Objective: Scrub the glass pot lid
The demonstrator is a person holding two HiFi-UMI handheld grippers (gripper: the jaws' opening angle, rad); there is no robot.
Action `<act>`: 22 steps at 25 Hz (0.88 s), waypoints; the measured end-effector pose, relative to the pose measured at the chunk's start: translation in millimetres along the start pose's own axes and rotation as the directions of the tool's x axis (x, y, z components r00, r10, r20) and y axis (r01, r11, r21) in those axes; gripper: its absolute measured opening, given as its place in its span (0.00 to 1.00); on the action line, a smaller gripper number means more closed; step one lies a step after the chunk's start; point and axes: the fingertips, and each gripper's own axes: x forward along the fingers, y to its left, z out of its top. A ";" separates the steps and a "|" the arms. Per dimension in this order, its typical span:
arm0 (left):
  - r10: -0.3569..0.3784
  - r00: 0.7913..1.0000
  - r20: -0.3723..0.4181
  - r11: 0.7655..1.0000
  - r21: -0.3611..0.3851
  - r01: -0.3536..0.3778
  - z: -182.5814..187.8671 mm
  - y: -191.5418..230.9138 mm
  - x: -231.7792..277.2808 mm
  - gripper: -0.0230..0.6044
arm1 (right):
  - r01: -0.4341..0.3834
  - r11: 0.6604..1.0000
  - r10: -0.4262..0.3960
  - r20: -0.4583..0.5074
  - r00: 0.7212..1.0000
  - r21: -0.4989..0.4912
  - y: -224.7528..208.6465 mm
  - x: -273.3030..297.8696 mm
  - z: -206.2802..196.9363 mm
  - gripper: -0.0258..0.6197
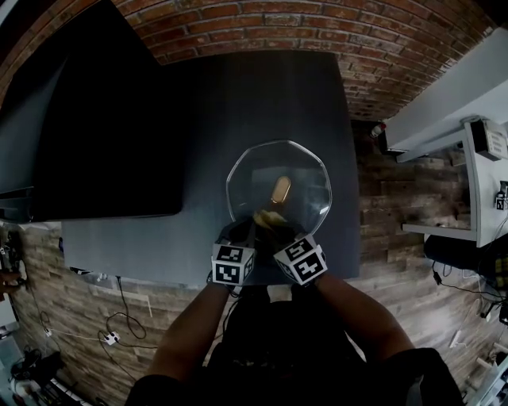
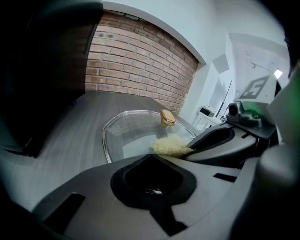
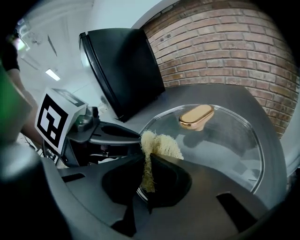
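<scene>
The glass pot lid [image 1: 305,178] lies flat on the dark grey table [image 1: 238,87], its gold handle [image 1: 280,189] on top. My left gripper [image 1: 238,235] sits at the lid's near rim, jaws closed with the glass edge glinting between them [image 2: 152,187]. My right gripper [image 1: 276,230] is shut on a pale yellow fibre scrubber [image 1: 268,216], which rests on the glass just short of the handle. The right gripper view shows the scrubber [image 3: 159,143] pinched in the jaws [image 3: 147,183], the handle [image 3: 196,116] beyond it and the left gripper [image 3: 112,133] alongside.
A large black panel [image 1: 79,119] stands on the table's left part. A brick wall [image 1: 317,24] runs behind the table. White shelving [image 1: 476,182] is at the right. Cables [image 1: 111,333] lie on the wooden floor below the table's near edge.
</scene>
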 end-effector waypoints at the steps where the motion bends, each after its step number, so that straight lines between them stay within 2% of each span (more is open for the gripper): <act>1: -0.001 1.000 0.000 1.000 0.000 0.001 -0.2 0.3 0.2 0.09 | -0.003 1.000 0.003 -0.001 1.000 -0.008 3.1 3.2 -0.5 0.11; 5: 0.004 1.000 -0.004 1.000 0.010 -0.004 -1.4 1.9 -0.1 0.09 | -0.022 1.000 0.022 -0.008 1.000 0.006 6.0 2.9 -3.3 0.10; 10: 0.004 1.000 -0.003 1.000 0.004 -0.004 -0.8 1.8 -1.1 0.09 | -0.016 0.997 0.012 -0.055 0.998 -0.069 -8.7 -15.8 -16.5 0.10; 18: 0.000 1.000 -0.004 1.000 0.008 0.000 0.7 0.3 -2.3 0.09 | 0.093 0.994 -0.092 -0.021 0.996 0.054 -85.5 -54.0 -16.4 0.11; 22: 0.000 1.000 -0.007 1.000 0.009 0.000 0.3 -0.4 -2.1 0.09 | 0.135 0.988 -0.135 -0.007 0.991 0.071 -121.2 -55.2 -2.1 0.11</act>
